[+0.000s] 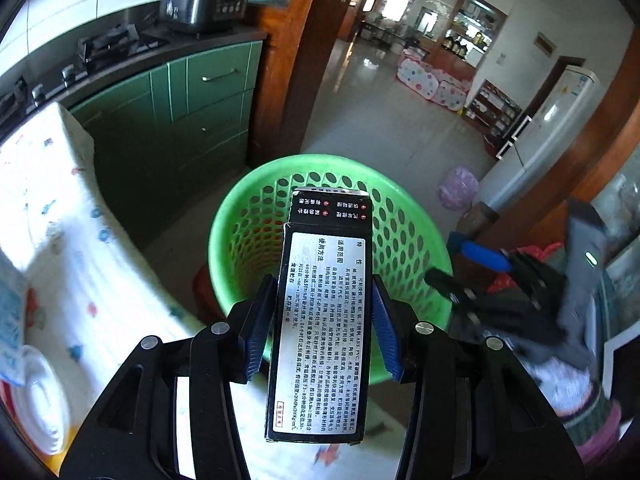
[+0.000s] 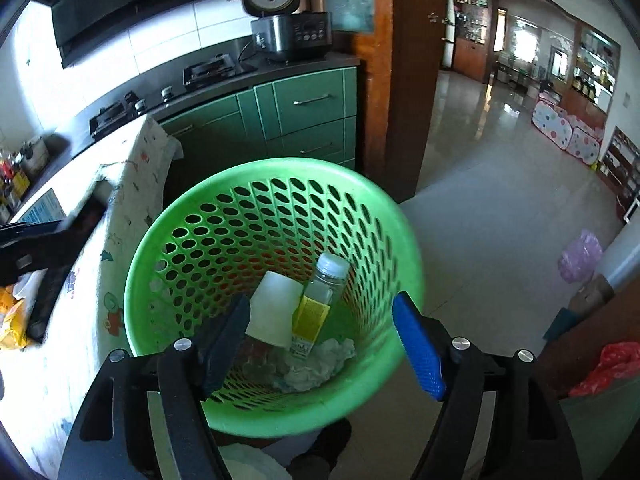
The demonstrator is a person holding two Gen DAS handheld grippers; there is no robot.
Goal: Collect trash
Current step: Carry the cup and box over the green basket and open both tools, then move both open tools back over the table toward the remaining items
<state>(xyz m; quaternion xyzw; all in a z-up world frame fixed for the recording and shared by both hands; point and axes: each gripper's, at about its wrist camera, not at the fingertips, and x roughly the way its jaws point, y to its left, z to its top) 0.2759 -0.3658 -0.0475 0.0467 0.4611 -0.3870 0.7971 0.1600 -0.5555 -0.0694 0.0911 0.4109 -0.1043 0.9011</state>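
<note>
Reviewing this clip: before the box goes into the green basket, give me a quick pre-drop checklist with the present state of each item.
1. Left gripper clamped on the black box: ok.
2. Box over the green basket opening: cannot tell; seen in line with it.
3. Right gripper open, holding nothing: ok.
4. Room in the basket above the white cup, bottle and crumpled tissue: ok.
5. Right gripper clear of the drop path: cannot tell.

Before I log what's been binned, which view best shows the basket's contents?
The right wrist view: it looks down into the green basket and shows a white cup, a clear bottle and crumpled tissue at the bottom. In the left wrist view, the held black box hides the inside; only the rim and far wall show.
</note>
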